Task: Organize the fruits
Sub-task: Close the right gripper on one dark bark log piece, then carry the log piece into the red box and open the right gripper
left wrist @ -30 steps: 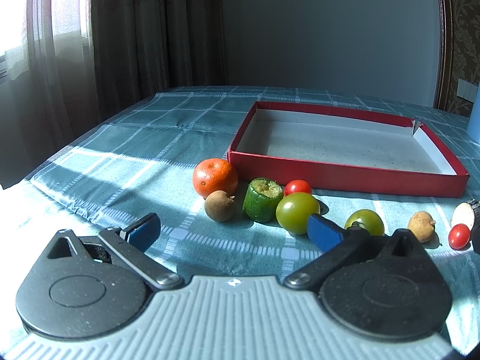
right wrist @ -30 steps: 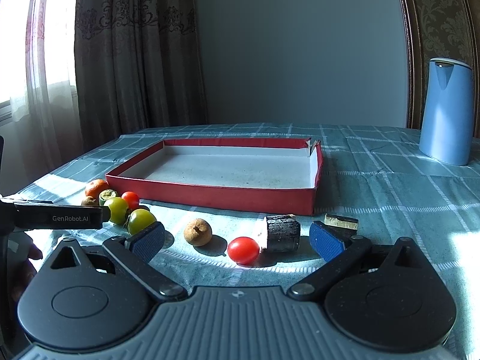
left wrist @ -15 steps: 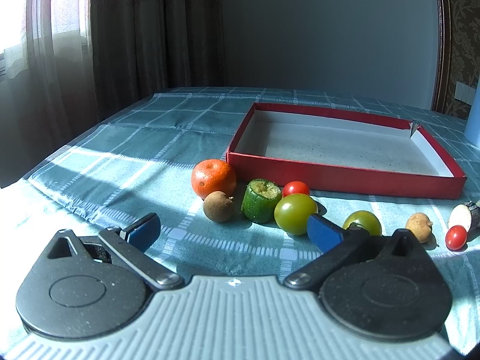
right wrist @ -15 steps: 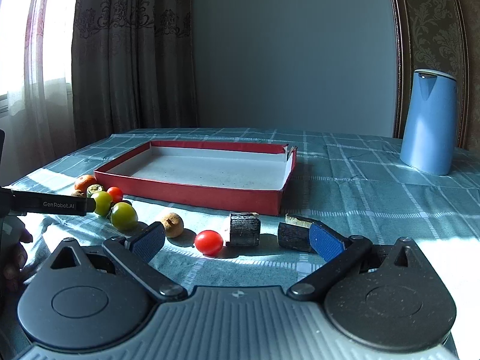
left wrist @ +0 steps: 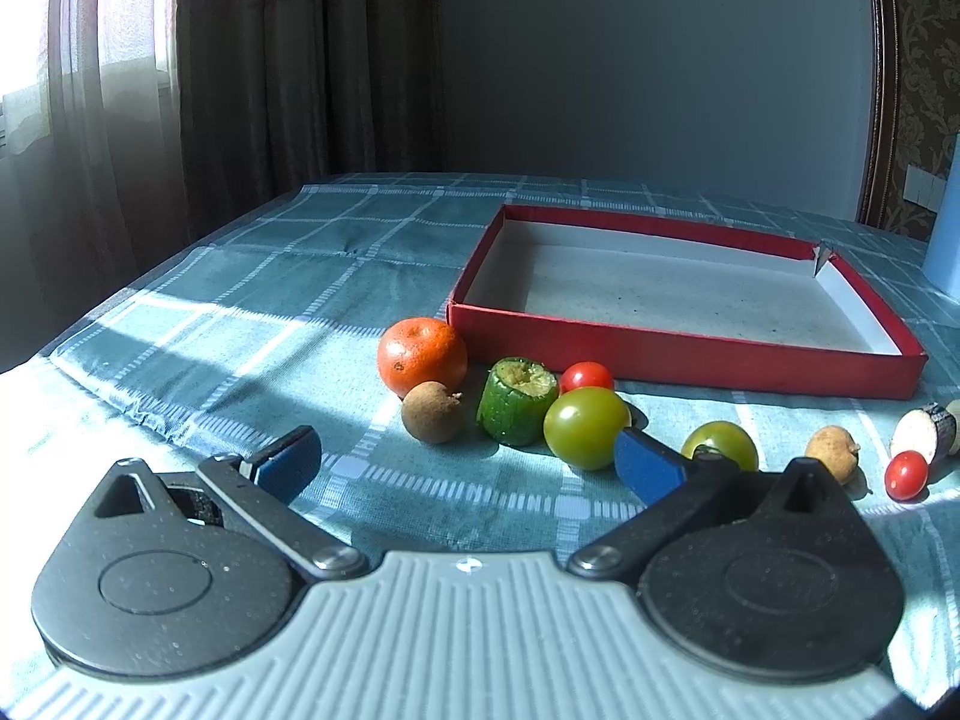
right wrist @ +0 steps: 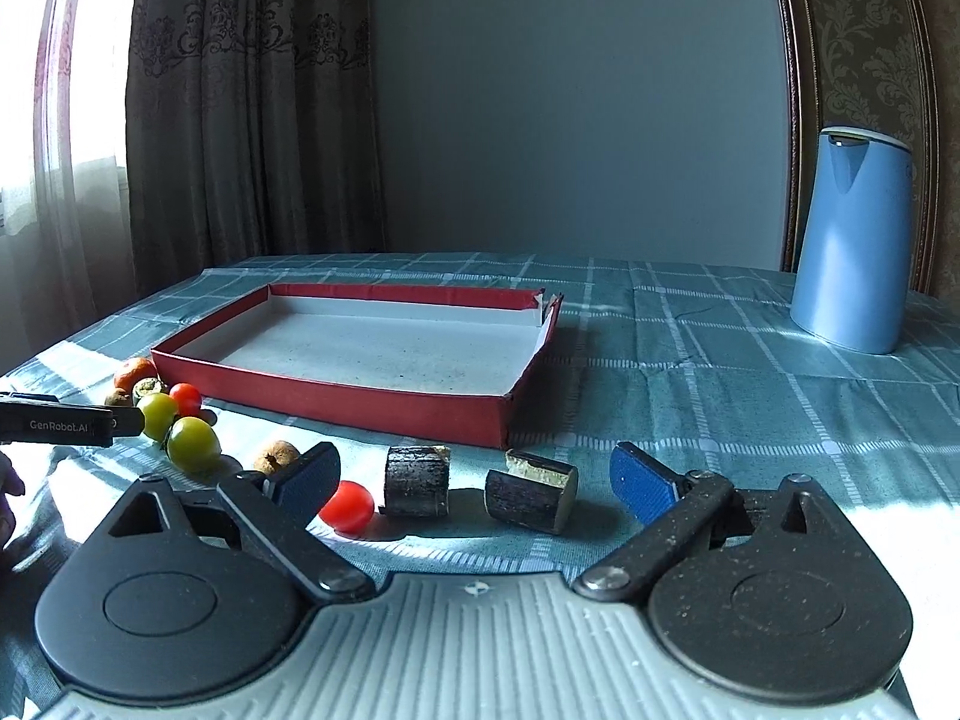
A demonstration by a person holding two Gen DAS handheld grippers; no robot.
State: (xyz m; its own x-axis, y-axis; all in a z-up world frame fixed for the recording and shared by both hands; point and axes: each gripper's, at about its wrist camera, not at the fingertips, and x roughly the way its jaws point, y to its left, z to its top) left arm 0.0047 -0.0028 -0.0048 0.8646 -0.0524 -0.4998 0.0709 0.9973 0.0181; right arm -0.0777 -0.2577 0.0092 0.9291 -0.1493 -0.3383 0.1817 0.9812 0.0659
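Observation:
A shallow red box with a white inside lies on the checked tablecloth; it also shows in the right wrist view. In front of it lie an orange, a brown longan, a green cucumber stub, a red cherry tomato, two green tomatoes and a small brown fruit. My left gripper is open and empty, just short of them. My right gripper is open and empty, with a red tomato and two dark eggplant pieces between its fingers' line.
A blue kettle stands at the back right of the table. Curtains hang behind on the left. The left gripper's body reaches in from the left edge of the right wrist view. The table's near left edge drops off in sunlight.
My right gripper has shifted right, bringing both eggplant pieces between its fingers' line. My left gripper has pulled back slightly and turned right. Nothing was grasped.

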